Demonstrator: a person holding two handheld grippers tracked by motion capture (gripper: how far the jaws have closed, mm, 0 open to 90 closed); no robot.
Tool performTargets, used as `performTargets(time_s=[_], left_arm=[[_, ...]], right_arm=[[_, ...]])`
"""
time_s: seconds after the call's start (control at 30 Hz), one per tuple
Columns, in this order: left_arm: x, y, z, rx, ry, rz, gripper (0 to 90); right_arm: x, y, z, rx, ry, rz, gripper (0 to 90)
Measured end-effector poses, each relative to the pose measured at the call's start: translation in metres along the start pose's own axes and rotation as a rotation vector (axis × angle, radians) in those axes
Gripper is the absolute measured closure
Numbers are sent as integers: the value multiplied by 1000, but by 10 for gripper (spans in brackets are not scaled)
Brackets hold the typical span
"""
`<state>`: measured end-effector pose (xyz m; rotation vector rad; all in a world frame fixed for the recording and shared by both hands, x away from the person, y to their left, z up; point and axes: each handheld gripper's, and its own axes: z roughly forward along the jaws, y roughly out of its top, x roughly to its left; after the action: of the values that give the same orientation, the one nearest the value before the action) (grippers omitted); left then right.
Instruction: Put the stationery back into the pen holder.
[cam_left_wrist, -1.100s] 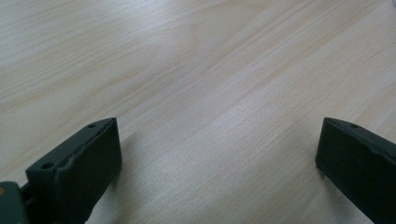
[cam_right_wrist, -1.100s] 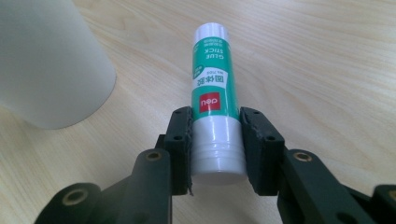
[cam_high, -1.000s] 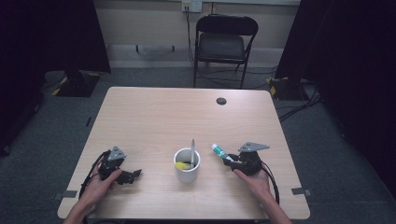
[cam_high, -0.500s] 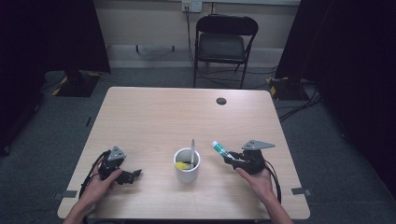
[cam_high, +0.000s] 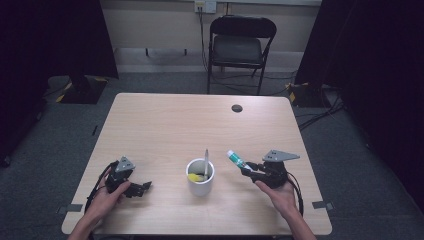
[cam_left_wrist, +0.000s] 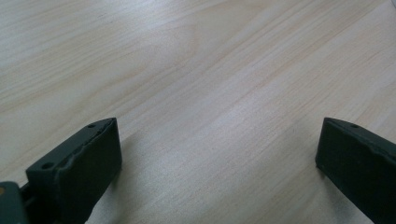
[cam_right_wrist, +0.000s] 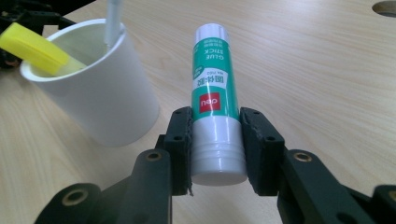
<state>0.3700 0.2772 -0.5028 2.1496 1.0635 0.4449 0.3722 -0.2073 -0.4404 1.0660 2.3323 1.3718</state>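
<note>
Between the black jaws of the right hand-held gripper (cam_right_wrist: 215, 140) sits a glue stick (cam_right_wrist: 213, 95), clamped near its white base with the green label and white cap pointing away from the hand. In the high view that right hand-held gripper (cam_high: 248, 168) is held above the counter (cam_high: 175, 125) near its front right, and the glue stick (cam_high: 236, 159) slants up and toward the middle of the counter. Just beside it, apart from it, stands a white cup (cam_high: 200, 178); in the right gripper view the cup (cam_right_wrist: 102, 98) holds a yellow object (cam_right_wrist: 32, 49) leaning on its rim and a pale thin rod (cam_right_wrist: 112, 21) standing upright.

Farther off, at the front left of the counter, the left hand-held gripper (cam_high: 142, 187) rests low on the wood in the person's left hand (cam_high: 107, 197). Its jaws stand wide apart with bare wood grain between them, as the left gripper view shows.

Toward the far right of the counter is a small dark round hole (cam_high: 237, 108). Beyond the counter's far edge a black folding chair (cam_high: 240, 47) stands on the grey floor.
</note>
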Motion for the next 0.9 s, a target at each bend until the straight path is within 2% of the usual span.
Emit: performTargets(time_s=[0.37, 0.63, 0.8, 0.9], left_arm=[[0, 0, 0, -2, -2, 3, 0], [1, 1, 1, -5, -4, 0, 0], [1, 1, 2, -7, -4, -2, 0], [1, 1, 2, -8, -4, -1, 0]], right_arm=[[11, 12, -22, -30, 59, -15, 658], [25, 18, -34, -41, 75, -55, 658], [29, 24, -33, -48, 97, -58, 658], [32, 26, -29, -34, 102, -75, 658]])
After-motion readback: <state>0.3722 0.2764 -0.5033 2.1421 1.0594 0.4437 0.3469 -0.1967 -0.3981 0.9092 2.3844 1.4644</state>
